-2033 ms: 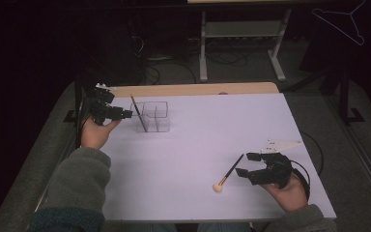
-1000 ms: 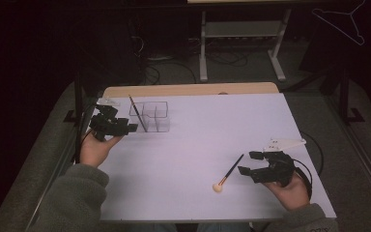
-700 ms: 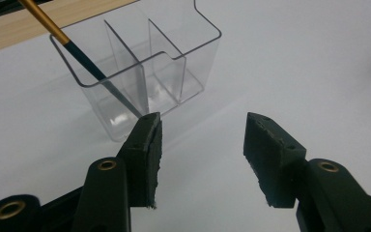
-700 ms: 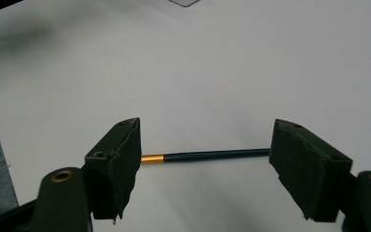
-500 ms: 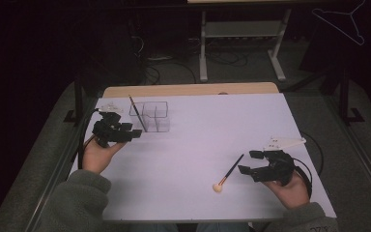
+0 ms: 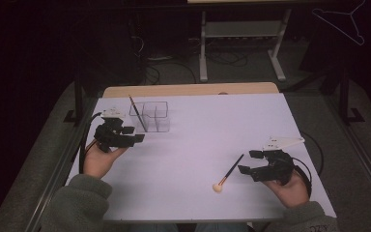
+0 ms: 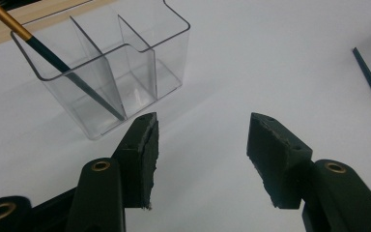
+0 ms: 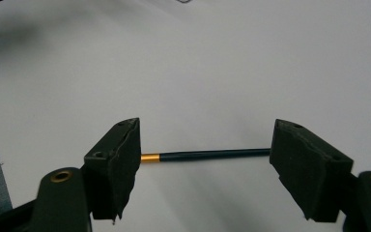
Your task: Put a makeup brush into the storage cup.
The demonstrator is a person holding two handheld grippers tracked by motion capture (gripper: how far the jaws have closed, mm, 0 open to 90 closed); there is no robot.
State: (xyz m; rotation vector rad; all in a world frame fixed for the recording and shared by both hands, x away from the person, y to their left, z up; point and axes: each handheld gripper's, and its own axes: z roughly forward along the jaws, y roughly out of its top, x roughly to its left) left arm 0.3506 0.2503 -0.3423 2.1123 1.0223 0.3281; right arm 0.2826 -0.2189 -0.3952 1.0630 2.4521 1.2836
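High view, organiser (image 6: 155, 117) as landmark. Right tongs (image 6: 252, 162): nearest, well apart from it, wide, straddling the loose brush (image 6: 228, 173) flat on the tabletop (image 6: 198, 125); not gripped. Left tongs (image 6: 136, 135): just beside it, drawn back, just been opening, empty. Stowed brush (image 6: 138, 113): leaning in its end compartment, so delivered; loose brush likely next.

Left gripper (image 6: 134, 136) held in the left hand (image 6: 99, 159), jaws apart, just been opening, nothing between. Right gripper (image 6: 249, 162) in the right hand (image 6: 290, 187), jaws wide, low over the table (image 6: 212, 125). Green sleeves on both forearms.
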